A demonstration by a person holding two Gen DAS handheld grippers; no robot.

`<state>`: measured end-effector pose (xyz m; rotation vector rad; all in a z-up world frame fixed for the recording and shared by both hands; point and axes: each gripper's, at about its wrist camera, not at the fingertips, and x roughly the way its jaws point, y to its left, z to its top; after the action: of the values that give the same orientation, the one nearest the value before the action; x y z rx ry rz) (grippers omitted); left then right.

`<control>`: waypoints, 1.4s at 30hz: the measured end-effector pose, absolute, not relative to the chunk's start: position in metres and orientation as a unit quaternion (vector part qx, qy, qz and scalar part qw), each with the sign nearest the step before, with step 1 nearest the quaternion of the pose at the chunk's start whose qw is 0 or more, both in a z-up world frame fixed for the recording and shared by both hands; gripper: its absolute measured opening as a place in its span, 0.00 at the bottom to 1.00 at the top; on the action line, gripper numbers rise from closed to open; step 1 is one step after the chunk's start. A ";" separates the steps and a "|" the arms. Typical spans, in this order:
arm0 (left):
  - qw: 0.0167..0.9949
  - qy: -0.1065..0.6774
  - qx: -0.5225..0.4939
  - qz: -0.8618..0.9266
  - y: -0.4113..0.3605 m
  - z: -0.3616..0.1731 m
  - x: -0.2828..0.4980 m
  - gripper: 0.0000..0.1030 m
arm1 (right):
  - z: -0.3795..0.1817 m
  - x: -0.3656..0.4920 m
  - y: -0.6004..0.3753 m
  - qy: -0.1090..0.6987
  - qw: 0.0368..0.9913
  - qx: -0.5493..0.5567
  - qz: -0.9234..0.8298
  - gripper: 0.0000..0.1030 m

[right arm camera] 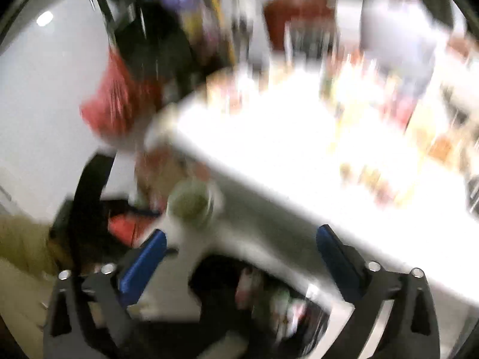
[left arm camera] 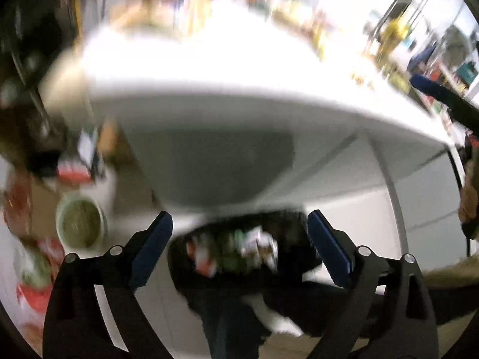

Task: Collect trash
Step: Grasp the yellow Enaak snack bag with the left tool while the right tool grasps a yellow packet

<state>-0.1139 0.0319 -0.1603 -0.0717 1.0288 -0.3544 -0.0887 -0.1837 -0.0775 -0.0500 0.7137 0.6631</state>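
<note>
Left wrist view, heavily smeared: my left gripper (left arm camera: 239, 251) is angled downward below the edge of the white table (left arm camera: 209, 68), jaws spread wide with nothing between the blue pads (left arm camera: 152, 248). Straight under the gap sits a black trash bin (left arm camera: 239, 254), mixed wrappers and scraps showing inside. A round white tub with green contents (left arm camera: 81, 221) sits off to the left.

Right wrist view, just as blurred: my right gripper (right arm camera: 242, 257) points down past the table's (right arm camera: 269, 149) near corner, jaws also wide apart, gripping nothing. The bin (right arm camera: 269, 299) with trash shows low between my fingers; the green-filled tub (right arm camera: 191, 202) is just above.
</note>
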 end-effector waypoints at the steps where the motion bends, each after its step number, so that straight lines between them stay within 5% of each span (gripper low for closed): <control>1: 0.867 0.469 -0.036 -0.162 0.031 -0.145 -0.109 0.87 | -0.061 -0.080 -0.185 0.311 0.899 -0.024 0.308 0.95; 6: 0.900 0.410 -0.071 -0.130 0.029 -0.108 -0.083 0.87 | -0.047 -0.004 -0.186 0.274 0.924 -0.038 0.263 0.95; 20: 0.899 0.414 -0.092 -0.107 0.044 -0.105 -0.091 0.87 | -0.134 0.153 -0.176 0.471 0.847 -0.103 0.225 0.95; 27: 0.910 0.405 -0.055 -0.075 0.053 -0.105 -0.057 0.87 | -0.129 0.155 -0.185 0.478 0.842 -0.054 0.242 0.63; 42: 0.896 0.429 0.079 -0.081 0.040 -0.143 0.073 0.85 | -0.057 0.095 -0.203 0.401 0.868 0.059 0.288 0.63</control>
<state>0.0725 0.0404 -0.1434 0.1632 0.8896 -0.1688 0.0947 -0.2026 -0.0572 0.1236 0.8387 0.6026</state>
